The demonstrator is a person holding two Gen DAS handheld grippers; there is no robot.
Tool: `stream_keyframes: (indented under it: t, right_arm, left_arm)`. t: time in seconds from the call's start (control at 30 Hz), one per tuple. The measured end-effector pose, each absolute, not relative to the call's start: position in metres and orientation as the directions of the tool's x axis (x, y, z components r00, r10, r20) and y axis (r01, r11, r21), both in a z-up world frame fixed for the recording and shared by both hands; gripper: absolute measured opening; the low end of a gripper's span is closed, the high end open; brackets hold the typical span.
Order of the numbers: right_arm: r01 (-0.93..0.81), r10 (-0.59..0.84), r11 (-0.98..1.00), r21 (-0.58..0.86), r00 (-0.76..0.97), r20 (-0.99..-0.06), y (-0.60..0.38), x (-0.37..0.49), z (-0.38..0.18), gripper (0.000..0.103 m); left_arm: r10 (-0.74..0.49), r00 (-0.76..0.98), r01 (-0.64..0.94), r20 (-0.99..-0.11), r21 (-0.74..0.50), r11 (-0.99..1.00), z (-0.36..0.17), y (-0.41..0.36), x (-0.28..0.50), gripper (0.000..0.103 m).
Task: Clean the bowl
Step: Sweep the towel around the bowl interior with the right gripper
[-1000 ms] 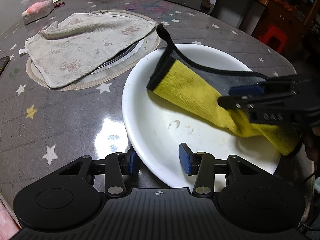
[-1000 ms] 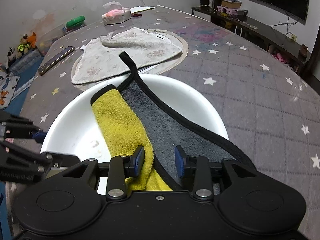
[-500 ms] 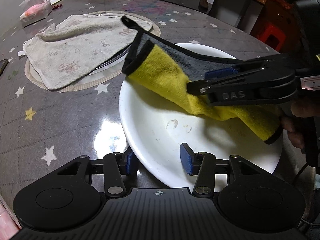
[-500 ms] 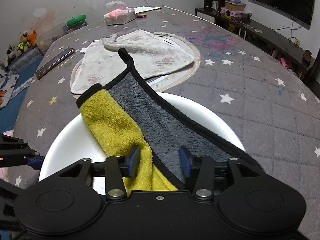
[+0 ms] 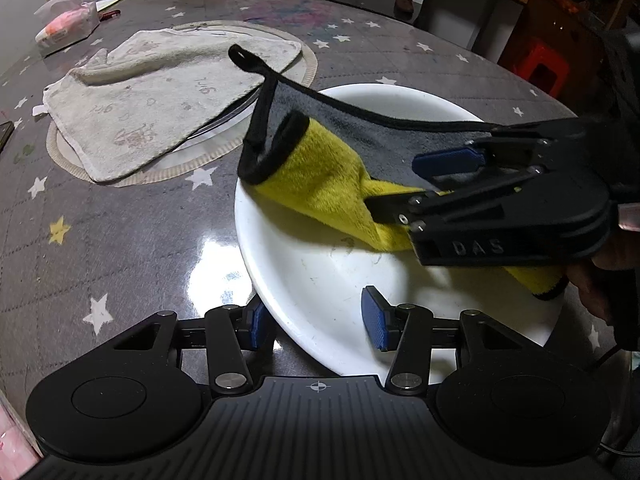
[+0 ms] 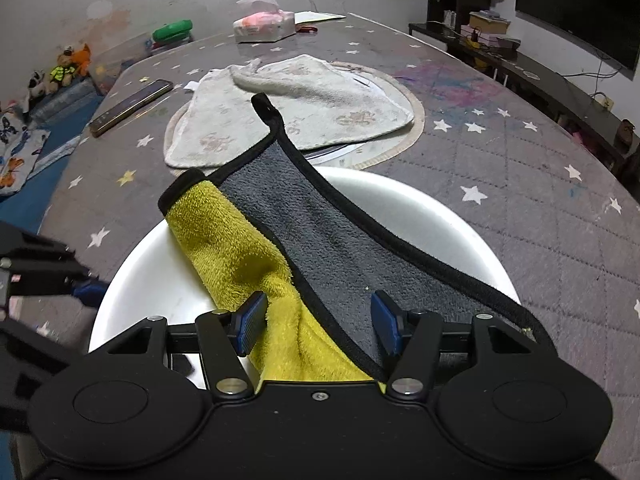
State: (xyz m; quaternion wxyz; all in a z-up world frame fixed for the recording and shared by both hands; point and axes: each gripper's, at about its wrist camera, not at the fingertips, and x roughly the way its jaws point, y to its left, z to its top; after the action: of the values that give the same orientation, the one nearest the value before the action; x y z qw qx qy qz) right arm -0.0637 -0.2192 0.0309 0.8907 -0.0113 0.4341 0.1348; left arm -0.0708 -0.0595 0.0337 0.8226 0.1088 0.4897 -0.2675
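Towel, off-white and rumpled, lies at the left on a round mat on the star-print table; a tissue pack sits beyond it. Just right of the mat is the white bowl, wide and shallow, flat on the table. The left gripper has its fingers apart astride the bowl's near rim, one blue pad outside, one inside; whether they press the rim I cannot tell. Faint smears mark the bowl's floor near the middle. Across the bowl hangs a yellow-and-grey cloth, its black-edged end and loop lifted clear of the far-left rim. At the right, the right gripper has the cloth bunched between its fingers; the pads look spread, and whether they pinch it I cannot tell. A wipe done well, I judge, wants the cloth lowered flat onto the smears, the rim steadied so the bowl cannot skate on the glossy table, and strokes kept inside the rim.
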Motion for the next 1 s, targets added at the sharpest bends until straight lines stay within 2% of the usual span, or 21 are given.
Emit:
stream_keyframes:
  t: [0.47,0.63,0.7,0.9,1.0]
  right_arm:
    - [-0.254,0.31,0.947,0.198,0.553,-0.773,-0.23,-0.084,0.041,0.06]
    - [-0.234,0.336,0.941,0.246,0.551,-0.764,-0.233,-0.083,0.049,0.059]
    - [-0.228,0.345,0.938,0.26,0.55,-0.761,-0.234,-0.081,0.051,0.059]
    - [-0.232,0.343,0.939,0.255,0.55,-0.761,-0.223,-0.057,0.048,0.059]
    - [-0.231,0.341,0.939,0.253,0.55,-0.762,-0.218,-0.045,0.046,0.051]
  left_arm:
    - [-0.312,0.371,0.519,-0.875,-0.084,0.851,0.043,-0.049,-0.058,0.048]
    - [-0.319,0.377,0.527,-0.87,-0.081,0.846,0.048,-0.046,-0.055,0.04]
    - [-0.333,0.369,0.536,-0.868,-0.094,0.839,0.049,-0.045,-0.055,0.029]
    - [-0.353,0.343,0.553,-0.871,-0.117,0.825,0.048,-0.045,-0.05,0.028]
    - [-0.364,0.323,0.56,-0.874,-0.133,0.818,0.048,-0.043,-0.047,0.028]
